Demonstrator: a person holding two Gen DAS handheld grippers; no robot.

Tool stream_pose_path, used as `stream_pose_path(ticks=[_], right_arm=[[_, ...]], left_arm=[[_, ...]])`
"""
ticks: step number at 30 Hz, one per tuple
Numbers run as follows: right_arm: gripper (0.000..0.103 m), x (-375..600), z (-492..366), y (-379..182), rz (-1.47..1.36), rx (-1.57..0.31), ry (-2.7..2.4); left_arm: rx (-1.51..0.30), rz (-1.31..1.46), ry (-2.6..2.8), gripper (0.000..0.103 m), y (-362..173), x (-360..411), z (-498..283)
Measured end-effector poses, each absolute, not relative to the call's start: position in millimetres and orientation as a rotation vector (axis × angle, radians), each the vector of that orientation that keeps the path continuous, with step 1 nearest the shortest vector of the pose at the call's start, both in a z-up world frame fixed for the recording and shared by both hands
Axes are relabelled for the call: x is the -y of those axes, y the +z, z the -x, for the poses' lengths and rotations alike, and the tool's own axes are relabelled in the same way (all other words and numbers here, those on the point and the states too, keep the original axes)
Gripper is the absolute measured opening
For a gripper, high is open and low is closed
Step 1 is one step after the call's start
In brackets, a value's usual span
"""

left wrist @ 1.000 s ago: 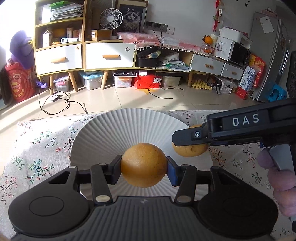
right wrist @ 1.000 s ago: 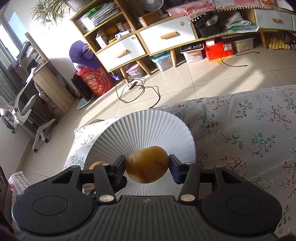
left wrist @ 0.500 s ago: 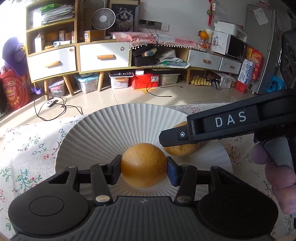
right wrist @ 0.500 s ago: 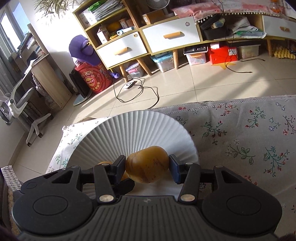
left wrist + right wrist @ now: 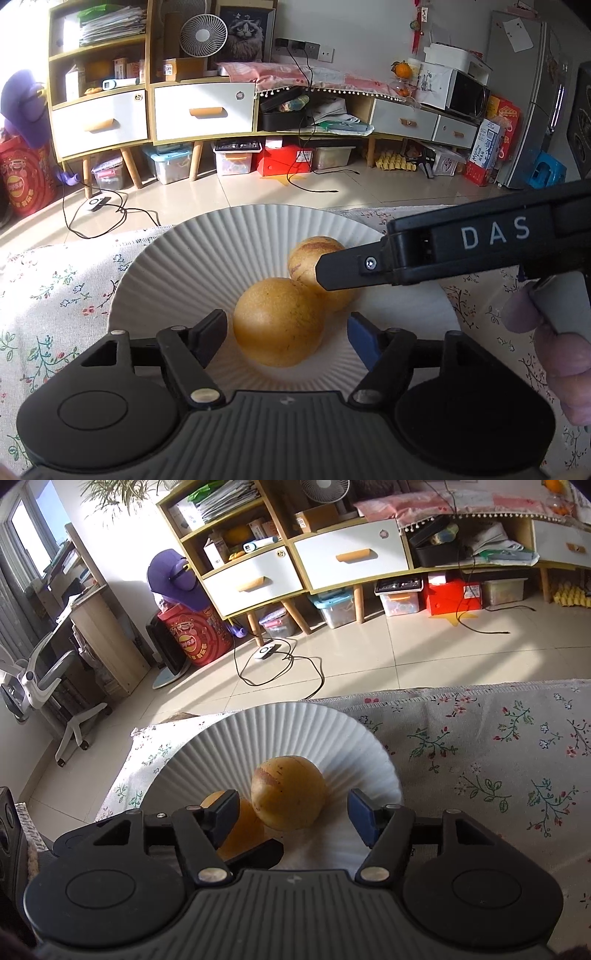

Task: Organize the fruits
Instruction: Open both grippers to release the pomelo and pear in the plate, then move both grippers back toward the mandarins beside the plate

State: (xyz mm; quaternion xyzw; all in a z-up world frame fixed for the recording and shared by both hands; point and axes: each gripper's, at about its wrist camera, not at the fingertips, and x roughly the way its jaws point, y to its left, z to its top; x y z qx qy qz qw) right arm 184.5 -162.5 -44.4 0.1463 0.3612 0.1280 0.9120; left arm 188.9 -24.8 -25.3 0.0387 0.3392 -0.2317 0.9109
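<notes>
Two yellow-orange round fruits lie side by side on a white ribbed plate (image 5: 177,266). In the left wrist view the nearer fruit (image 5: 277,325) sits between the fingers of my open left gripper (image 5: 286,338), with gaps on both sides. The second fruit (image 5: 314,258) lies just behind it, partly hidden by my right gripper's black finger (image 5: 351,273). In the right wrist view my right gripper (image 5: 293,816) is open around that second fruit (image 5: 290,794) on the plate (image 5: 295,727); the first fruit (image 5: 240,830) shows behind its left finger.
The plate sits on a floral tablecloth (image 5: 498,760) near the table's far edge. The cloth stretches right of the plate (image 5: 48,295). Beyond are tiled floor, cables and cabinets (image 5: 203,110).
Both grippers have opened and let go of their fruits, which now rest on the plate touching each other. Both grippers have also come lower and closer over the plate.
</notes>
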Motion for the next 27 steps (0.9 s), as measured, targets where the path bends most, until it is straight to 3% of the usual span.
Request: stream_pose_path(ticks=[6, 10, 16, 27], right_arm=[[0.083, 168, -177, -37, -0.304, -0.736, 0.236], [0.093, 172, -166, -29, -0.299, -0.718, 0.215], [0.101, 175, -144, -19, -0.262, -0.699, 0.178], [0.103, 172, -108, -12, -0.186, -0.680, 0.125]], left_arm=[[-0.701, -0.103, -0.464, 0.086, -18, 27, -183], [-0.700, -0.130, -0.447, 0.092, -12, 27, -175], [-0.715, -0.124, -0.424, 0.093, 3, 22, -158], [-0.765, -0.089, -0.352, 0.093, 15, 8, -123]])
